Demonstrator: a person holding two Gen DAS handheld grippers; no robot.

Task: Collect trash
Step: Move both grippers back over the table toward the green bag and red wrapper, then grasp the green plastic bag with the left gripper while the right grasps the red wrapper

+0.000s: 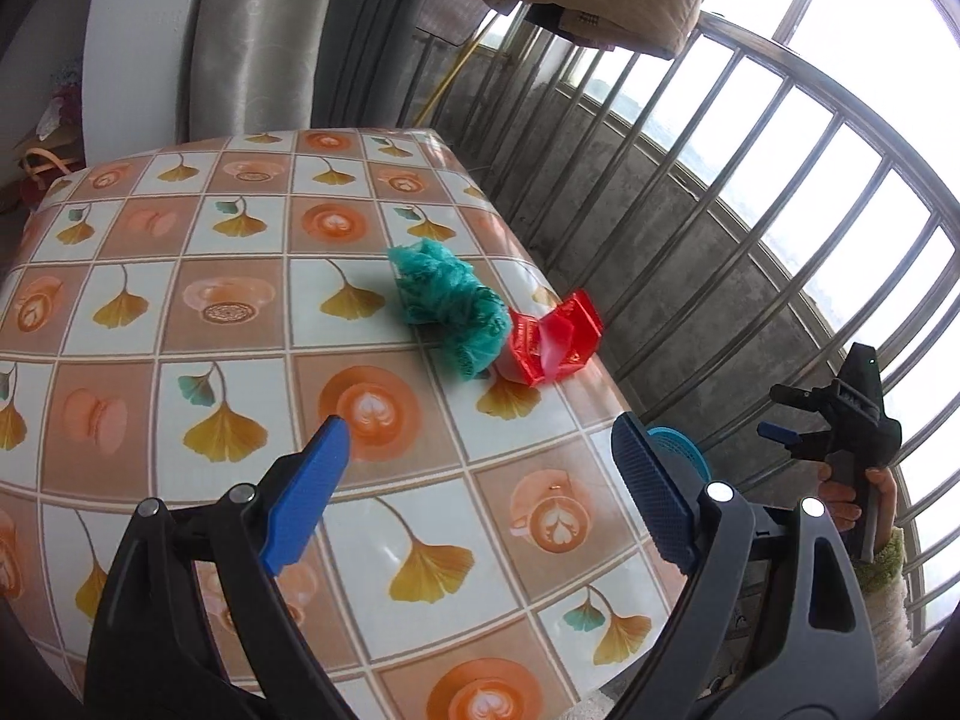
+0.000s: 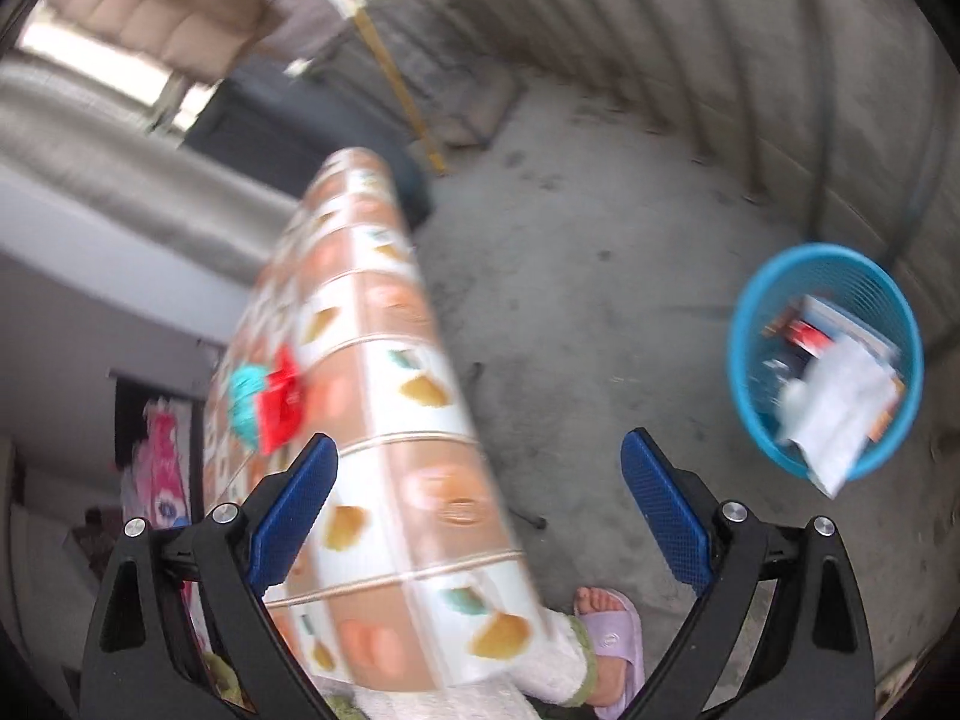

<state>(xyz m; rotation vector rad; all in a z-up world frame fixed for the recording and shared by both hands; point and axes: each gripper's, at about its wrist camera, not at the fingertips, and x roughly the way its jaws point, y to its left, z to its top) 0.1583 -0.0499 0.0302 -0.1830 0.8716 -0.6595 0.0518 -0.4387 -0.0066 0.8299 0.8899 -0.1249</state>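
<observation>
The left gripper (image 1: pixel 480 480), jaws apart and empty, faces the teal mesh ball (image 1: pixel 447 303) and red wrapper (image 1: pixel 555 339) mid-frame, up and ahead; the right gripper (image 2: pixel 480 510), likewise apart, is off the table edge.

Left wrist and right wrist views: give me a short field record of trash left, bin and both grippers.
trash on table: teal mesh puff touching red wrapper, near table edge
bin: blue basket on floor, already holding paper and packaging
left gripper: open, empty, above the table
right gripper: open, empty, beside the table
</observation>
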